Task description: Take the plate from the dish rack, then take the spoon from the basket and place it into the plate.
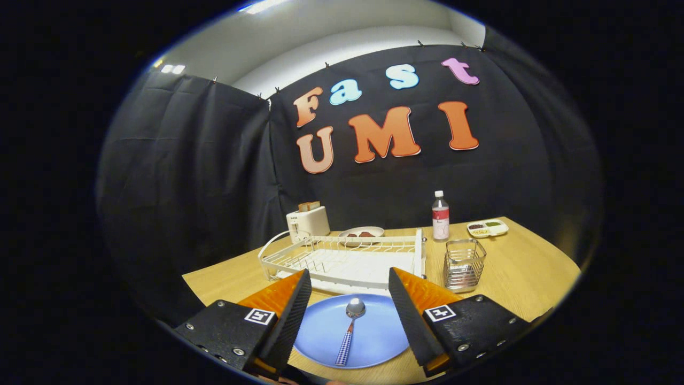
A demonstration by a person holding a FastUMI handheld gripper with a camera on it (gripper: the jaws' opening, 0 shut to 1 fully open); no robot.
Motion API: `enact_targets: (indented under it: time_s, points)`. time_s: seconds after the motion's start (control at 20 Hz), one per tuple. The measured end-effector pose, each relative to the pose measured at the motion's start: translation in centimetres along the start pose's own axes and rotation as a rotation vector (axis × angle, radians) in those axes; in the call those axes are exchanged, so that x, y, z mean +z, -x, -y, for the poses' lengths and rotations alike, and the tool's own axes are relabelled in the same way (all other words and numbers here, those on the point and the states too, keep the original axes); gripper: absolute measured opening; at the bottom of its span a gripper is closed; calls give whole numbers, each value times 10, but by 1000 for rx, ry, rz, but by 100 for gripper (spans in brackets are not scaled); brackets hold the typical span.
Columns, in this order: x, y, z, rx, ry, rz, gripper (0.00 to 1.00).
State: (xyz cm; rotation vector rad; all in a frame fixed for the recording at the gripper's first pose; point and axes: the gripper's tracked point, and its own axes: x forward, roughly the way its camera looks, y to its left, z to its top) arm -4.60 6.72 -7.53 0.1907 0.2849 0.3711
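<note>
Gripper view | we see the gripper (350,299) fingers spread apart, holding nothing | metal spoon with checked handle (350,329) lies on round blue plate (352,331) between them | white wire dish rack (342,259) beyond

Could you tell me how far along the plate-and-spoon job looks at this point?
It looks finished. The blue plate lies on the table in front of the dish rack, and the spoon rests in it. The wire basket stands beside the rack. The gripper is open, holding nothing, its fingers either side of the spoon. Nothing appears left.
</note>
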Motion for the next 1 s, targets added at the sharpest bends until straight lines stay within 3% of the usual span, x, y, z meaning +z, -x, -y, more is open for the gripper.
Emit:
enact_targets:
  time_s: [0.55,1.0]
  points:
    - [94,12,-13,-103,92,236,90]
    - [93,21,5,-207,140,263,90]
